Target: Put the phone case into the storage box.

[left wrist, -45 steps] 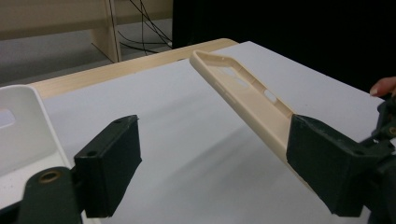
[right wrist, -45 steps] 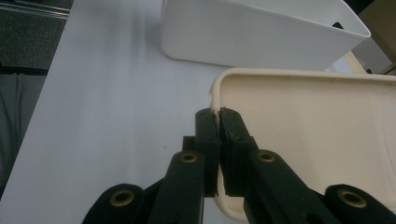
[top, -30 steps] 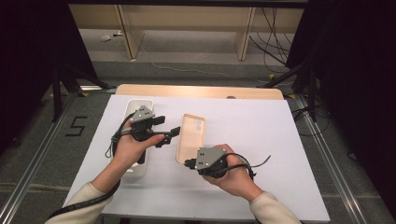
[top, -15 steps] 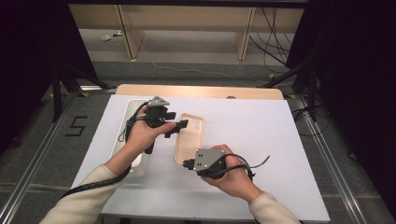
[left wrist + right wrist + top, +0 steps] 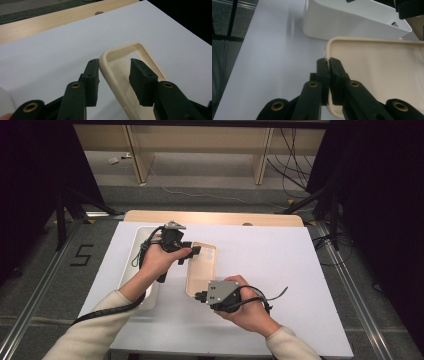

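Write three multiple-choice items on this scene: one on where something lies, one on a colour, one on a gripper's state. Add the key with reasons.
1. Where does the white tray lie relative to the cream case?
A. to its left in the high view
B. on top of it
C. off the table

2. What colour is the sheet covering the table?
A. red
B. white
C. black

3. What is the right gripper doing?
A. hanging open above the case
B. clamped on the case's rim
C. holding a cup

Key: A, the tray sits left of the case; B, the sheet is plain white; B, the jaws pinch the rim in the right gripper view.
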Demonstrator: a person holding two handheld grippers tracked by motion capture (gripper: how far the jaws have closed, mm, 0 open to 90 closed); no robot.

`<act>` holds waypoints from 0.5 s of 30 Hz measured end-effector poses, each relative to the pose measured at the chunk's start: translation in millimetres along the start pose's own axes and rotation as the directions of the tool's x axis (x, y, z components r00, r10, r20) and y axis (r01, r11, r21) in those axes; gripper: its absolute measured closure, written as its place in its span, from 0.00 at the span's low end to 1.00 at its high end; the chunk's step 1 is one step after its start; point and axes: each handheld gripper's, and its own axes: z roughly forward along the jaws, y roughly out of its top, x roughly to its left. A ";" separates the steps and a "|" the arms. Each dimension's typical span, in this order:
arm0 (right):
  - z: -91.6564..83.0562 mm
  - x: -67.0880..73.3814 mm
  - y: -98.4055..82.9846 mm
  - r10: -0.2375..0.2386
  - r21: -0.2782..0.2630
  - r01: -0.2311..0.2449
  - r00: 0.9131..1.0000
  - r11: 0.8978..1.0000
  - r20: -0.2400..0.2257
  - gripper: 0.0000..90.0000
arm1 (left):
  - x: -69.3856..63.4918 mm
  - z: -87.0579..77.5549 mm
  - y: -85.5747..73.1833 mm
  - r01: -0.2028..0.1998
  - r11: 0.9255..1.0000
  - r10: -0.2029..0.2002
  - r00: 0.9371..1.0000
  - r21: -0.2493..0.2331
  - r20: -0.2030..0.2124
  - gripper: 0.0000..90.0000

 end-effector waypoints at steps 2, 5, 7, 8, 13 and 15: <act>0.5 0.1 0.2 -0.006 -0.001 0.006 1.000 1.000 -0.001 0.98 | 1.2 -1.4 0.3 0.007 1.000 -0.007 1.000 -0.004 -0.002 0.73; 1.0 0.4 0.3 -0.005 0.000 0.005 1.000 1.000 -0.006 0.98 | 1.7 -2.0 0.3 0.005 1.000 -0.005 1.000 0.004 -0.008 0.75; 1.6 1.1 0.6 -0.007 0.001 0.007 1.000 1.000 -0.009 0.98 | 1.7 -2.9 0.5 0.006 1.000 -0.006 1.000 0.006 -0.001 0.77; 1.9 1.4 0.7 -0.008 0.003 0.008 1.000 1.000 -0.005 0.98 | 1.7 -3.4 0.8 0.007 1.000 -0.007 1.000 0.006 -0.001 0.77; 4.5 1.8 0.1 -0.013 0.009 0.013 1.000 1.000 -0.007 0.98 | -1.6 -7.0 2.0 0.013 1.000 -0.013 1.000 -0.008 0.005 0.80; 5.8 1.9 -0.7 -0.011 0.011 0.011 1.000 1.000 -0.011 0.98 | -3.0 -8.5 2.5 0.013 1.000 -0.012 1.000 -0.019 0.008 0.81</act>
